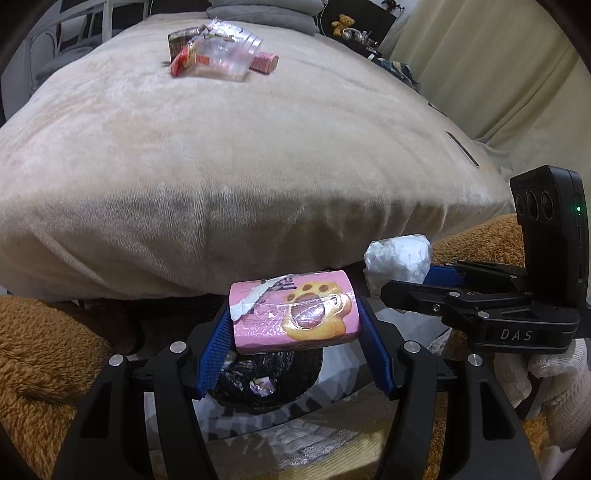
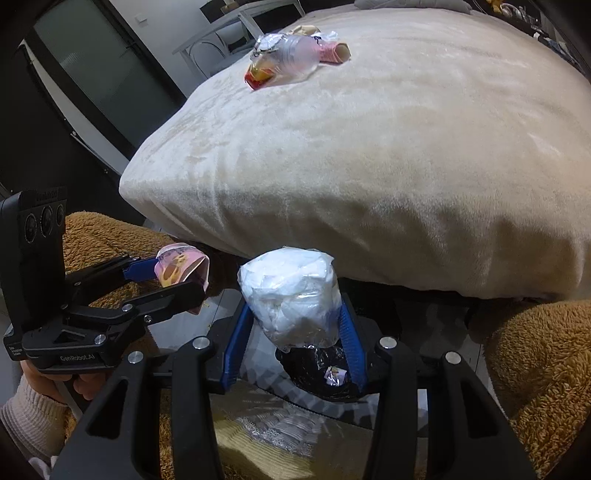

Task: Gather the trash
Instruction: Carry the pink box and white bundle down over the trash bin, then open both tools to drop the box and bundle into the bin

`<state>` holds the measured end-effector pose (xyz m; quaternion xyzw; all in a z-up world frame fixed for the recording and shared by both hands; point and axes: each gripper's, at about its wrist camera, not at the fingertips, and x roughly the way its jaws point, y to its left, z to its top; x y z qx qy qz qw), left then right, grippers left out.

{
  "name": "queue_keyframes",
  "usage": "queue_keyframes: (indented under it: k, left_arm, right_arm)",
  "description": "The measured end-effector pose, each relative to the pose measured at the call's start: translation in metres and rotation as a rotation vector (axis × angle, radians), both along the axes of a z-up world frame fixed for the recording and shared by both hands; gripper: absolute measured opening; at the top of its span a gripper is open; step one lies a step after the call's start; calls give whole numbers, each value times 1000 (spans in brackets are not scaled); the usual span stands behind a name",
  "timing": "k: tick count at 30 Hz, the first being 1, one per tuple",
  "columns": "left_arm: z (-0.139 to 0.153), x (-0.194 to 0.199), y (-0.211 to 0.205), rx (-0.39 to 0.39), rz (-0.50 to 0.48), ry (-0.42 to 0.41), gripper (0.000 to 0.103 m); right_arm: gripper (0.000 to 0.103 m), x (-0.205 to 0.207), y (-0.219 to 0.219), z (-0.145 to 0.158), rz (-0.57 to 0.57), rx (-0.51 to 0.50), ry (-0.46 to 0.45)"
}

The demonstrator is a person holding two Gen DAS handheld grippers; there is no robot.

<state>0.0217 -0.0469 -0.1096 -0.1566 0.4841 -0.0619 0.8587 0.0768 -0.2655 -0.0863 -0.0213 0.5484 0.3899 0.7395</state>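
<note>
Ahead of the claws and above them spread a wide cream plush blanket (image 1: 221,155), draped over a bed and falling in soft folds at its near edge. Brown fleece (image 1: 44,354) lay low to either side of the claws. Far beyond the blanket, at the upper right, a small teddy bear (image 1: 341,23) sat against a dark surface, with a pale curtain (image 1: 498,66) hanging further right. A grey bundle of cloth (image 1: 262,13) rested at the blanket's far end. Off to the upper left stood a dark glass-panelled door (image 2: 96,74) and a white metal chair (image 2: 221,40)
</note>
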Motion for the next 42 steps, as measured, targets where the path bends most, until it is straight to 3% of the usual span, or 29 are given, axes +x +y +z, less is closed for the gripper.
queue_keyframes:
  k: [11,18,21,25,35,39,42]
  left_arm:
    - [-38,18,-6,-51,-27,177,63]
    - [-53,25,-7,-67,-36,257,64]
    - [-59,28,-13,-21,-43,291,79]
    - [-56,27,-15,-15,-33,277,86]
    - [-35,21,-8,-13,-23,205,86]
    - [-17,12,-2,3,-18,128,86]
    - [-8,8,7,-54,-1,89,86]
  right_arm:
    - [47,12,6,-35,-20,-103,118]
    - [49,20,2,-46,-45,-110,178]
    - [57,23,-2,-46,-71,-105,178]
    - [62,25,-4,-43,-92,-103,176]
    - [62,21,-4,-31,-79,-93,102]
    - [62,16,-6,-9,-71,-20,35]
    - [62,18,-11,5,-67,30,-8]
